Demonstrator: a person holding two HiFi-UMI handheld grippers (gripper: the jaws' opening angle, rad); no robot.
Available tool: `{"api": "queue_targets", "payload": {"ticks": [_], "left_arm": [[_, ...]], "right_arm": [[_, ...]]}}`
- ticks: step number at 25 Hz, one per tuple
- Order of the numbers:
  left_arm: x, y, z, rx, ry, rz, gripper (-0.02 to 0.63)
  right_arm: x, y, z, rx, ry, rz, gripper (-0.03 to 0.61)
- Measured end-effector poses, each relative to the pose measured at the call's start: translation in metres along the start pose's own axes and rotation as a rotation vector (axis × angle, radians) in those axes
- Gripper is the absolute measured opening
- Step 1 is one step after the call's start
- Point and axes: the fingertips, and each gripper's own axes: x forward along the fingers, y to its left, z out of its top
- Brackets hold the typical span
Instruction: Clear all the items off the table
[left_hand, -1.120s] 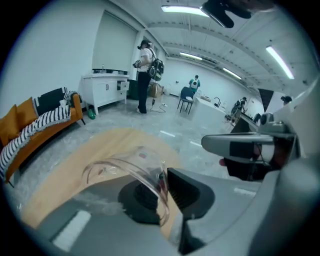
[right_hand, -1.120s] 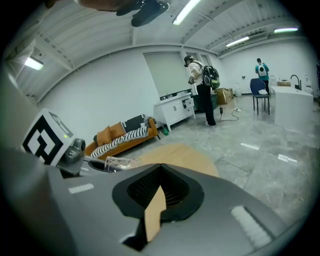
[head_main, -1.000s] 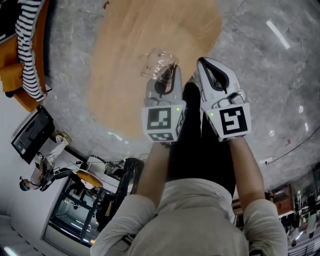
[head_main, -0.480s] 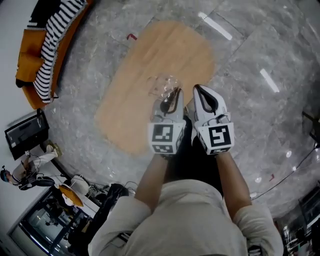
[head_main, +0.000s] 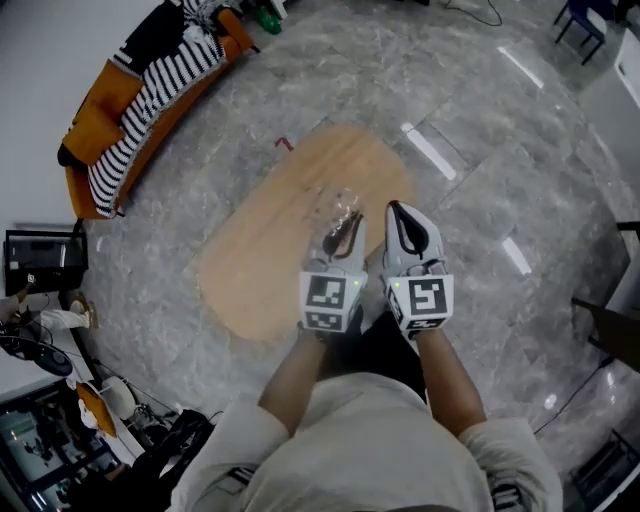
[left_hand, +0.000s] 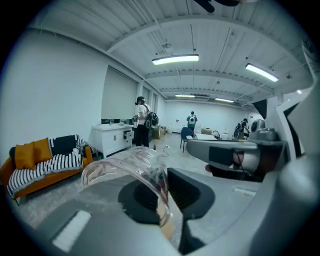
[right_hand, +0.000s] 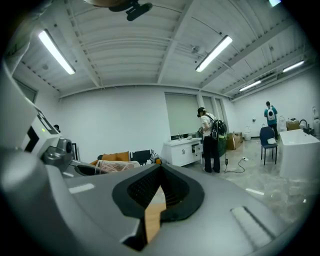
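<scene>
In the head view a bare oval wooden table (head_main: 270, 250) lies below on the grey marble floor. My left gripper (head_main: 346, 232) is shut on a clear plastic cup (head_main: 340, 210), pinching its wall above the table's right side. In the left gripper view the cup (left_hand: 127, 165) lies tilted across the jaws, its rim to the left. My right gripper (head_main: 404, 225) hangs close beside the left one, shut with nothing in it. In the right gripper view its jaws (right_hand: 156, 197) meet with only a sliver of table colour between them, and the cup (right_hand: 114, 166) shows at the left.
An orange sofa (head_main: 95, 140) with a striped blanket (head_main: 160, 80) stands at the far left. A monitor (head_main: 40, 262) and cables lie at the left edge, and a blue chair (head_main: 582, 18) stands top right. A white cabinet (left_hand: 112, 137) and several standing people (left_hand: 142, 125) are across the room.
The head view has drawn back: the table looks smaller and farther below, and more floor and the sofa show. Both grippers stay side by side, the left still holding the cup.
</scene>
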Motion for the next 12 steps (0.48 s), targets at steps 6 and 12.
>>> {"api": "queue_targets", "payload": {"ticks": [6,12], "left_arm": [[-0.034,-0.018,0.038,-0.011,-0.087,0.045,0.06],[-0.059,-0.032,0.064,-0.014,-0.155,0.063,0.06]], "right_arm": [[-0.032,0.006,0.048,-0.014,-0.092,-0.001,0.006],[-0.058,0.014,0.089,-0.092,-0.149,0.003,0.006]]}}
